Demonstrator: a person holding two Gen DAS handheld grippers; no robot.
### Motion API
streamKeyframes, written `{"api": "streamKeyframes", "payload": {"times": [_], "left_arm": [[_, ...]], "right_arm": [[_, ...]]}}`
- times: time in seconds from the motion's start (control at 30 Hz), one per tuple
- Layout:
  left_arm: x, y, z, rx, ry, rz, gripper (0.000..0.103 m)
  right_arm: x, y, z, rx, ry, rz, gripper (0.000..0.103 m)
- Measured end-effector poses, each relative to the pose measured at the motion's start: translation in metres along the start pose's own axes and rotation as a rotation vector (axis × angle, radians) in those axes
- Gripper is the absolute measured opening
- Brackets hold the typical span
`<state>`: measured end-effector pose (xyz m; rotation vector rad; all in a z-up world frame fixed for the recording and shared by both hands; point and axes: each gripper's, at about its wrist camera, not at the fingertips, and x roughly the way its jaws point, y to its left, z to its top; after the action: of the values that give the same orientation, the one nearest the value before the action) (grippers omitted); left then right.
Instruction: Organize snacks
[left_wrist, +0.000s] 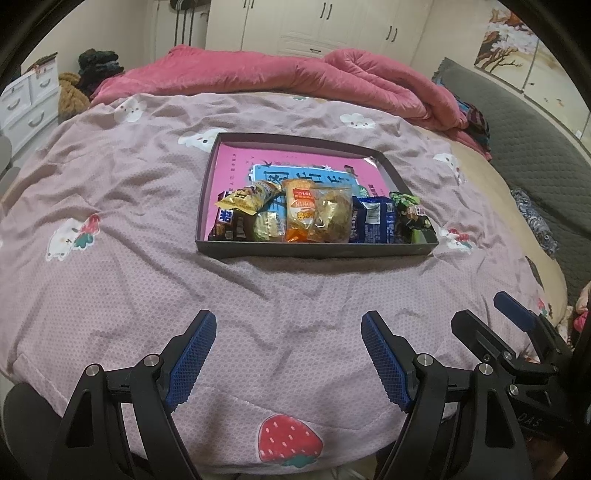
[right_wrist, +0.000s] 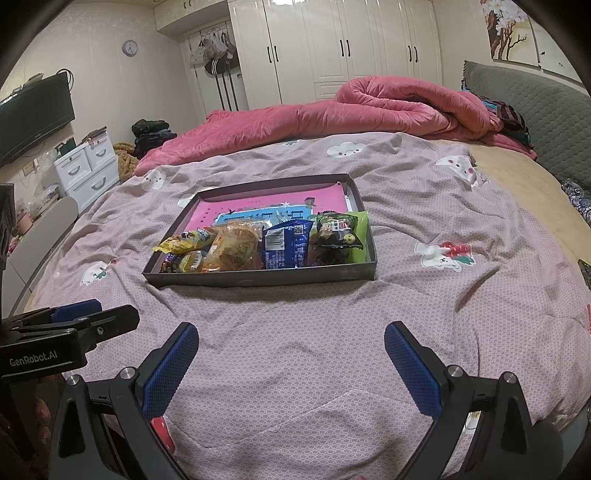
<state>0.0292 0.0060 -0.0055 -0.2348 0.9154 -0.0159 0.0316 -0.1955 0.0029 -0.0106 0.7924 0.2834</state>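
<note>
A dark shallow box (left_wrist: 314, 252) (right_wrist: 258, 278) lies on the bed with several snack packs along its near side. Among them are a yellow pack (left_wrist: 247, 199) (right_wrist: 184, 240), a clear bag of golden pastry (left_wrist: 317, 218) (right_wrist: 232, 247), a blue pack (left_wrist: 373, 219) (right_wrist: 286, 243) and a green pack (left_wrist: 408, 212) (right_wrist: 340, 230). A pink sheet (left_wrist: 258, 155) lines the box's far half. My left gripper (left_wrist: 290, 321) hangs open over the quilt well short of the box, nothing between its fingers. My right gripper (right_wrist: 291, 332) is open too, empty, equally far back.
A mauve quilt (left_wrist: 110, 184) (right_wrist: 443, 206) with cartoon prints covers the bed. A rolled pink blanket (left_wrist: 332, 74) (right_wrist: 388, 107) lies behind the box. White drawers (right_wrist: 88, 162) stand at the left, a grey headboard (right_wrist: 535, 110) at the right, wardrobes (right_wrist: 332, 48) at the back.
</note>
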Motion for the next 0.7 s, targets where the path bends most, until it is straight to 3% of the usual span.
{"api": "streamKeyframes", "payload": {"times": [0.7], "left_arm": [[-0.0010, 0.0007, -0.0004, 0.005, -0.003, 0.017, 0.082]], "right_arm": [[0.0002, -0.0001, -0.0003, -0.001, -0.001, -0.001, 0.101]]}}
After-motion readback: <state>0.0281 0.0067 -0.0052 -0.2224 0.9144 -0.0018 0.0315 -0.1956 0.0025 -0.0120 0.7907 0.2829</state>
